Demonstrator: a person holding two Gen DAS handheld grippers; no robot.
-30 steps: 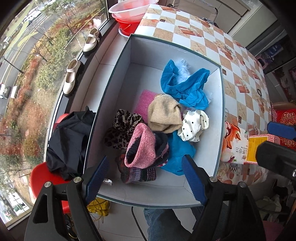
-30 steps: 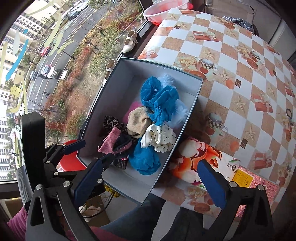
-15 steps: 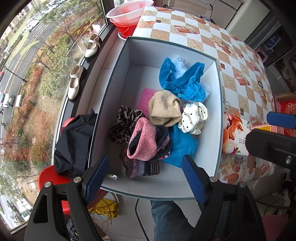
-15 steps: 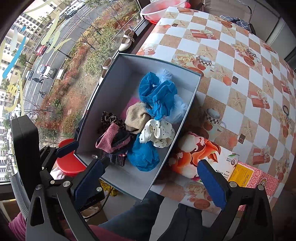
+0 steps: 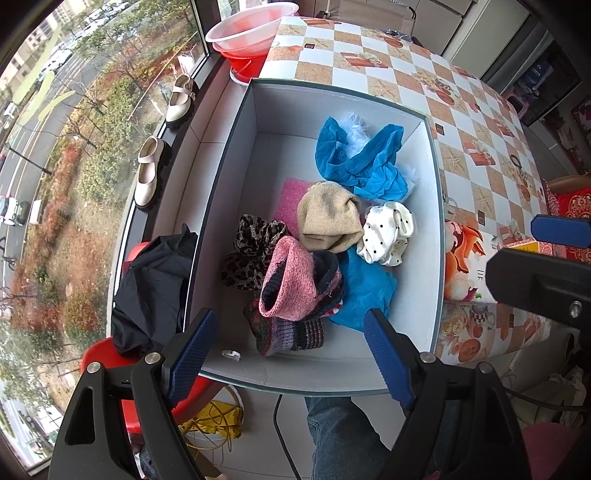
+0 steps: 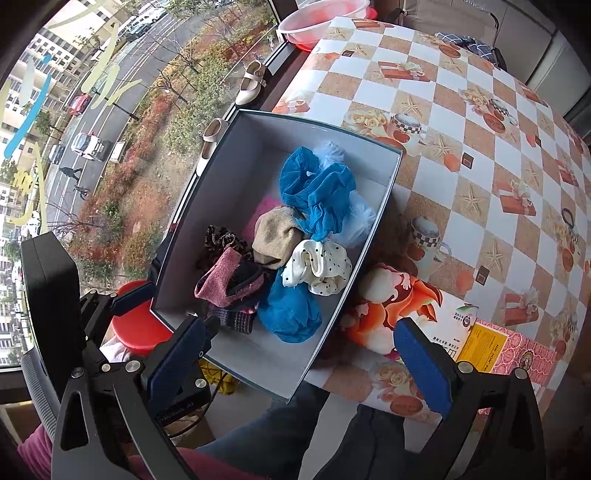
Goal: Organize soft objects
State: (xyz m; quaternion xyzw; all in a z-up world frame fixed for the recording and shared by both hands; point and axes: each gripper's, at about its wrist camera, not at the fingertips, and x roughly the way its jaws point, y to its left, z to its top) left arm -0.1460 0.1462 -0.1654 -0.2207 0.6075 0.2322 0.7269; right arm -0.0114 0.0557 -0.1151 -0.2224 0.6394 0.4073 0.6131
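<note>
A grey open box (image 5: 236, 147) (image 6: 236, 155) holds several soft items: a blue cloth (image 5: 364, 162) (image 6: 317, 188), a beige hat (image 5: 328, 216) (image 6: 275, 232), a white dotted cloth (image 5: 388, 232) (image 6: 317, 267), a pink knit hat (image 5: 290, 284) (image 6: 221, 278), a leopard-print cloth (image 5: 251, 247), a second blue cloth (image 5: 364, 295) (image 6: 290, 314). My left gripper (image 5: 288, 347) is open and empty, high above the box's near edge. My right gripper (image 6: 299, 354) is open and empty, above the box's near right corner.
The box lies on a checkered tablecloth (image 5: 461, 122) (image 6: 480, 155) by a window. A cartoon-printed carton (image 6: 406, 306) and a pink packet (image 6: 517, 350) lie right of the box. A pink basin (image 5: 251, 31), shoes (image 5: 147, 170), black cloth (image 5: 155, 284) on a red stool sit left.
Both grippers have pulled up and back from the box, so it looks smaller and more table shows. Both stay open. The items in the box have not moved.
</note>
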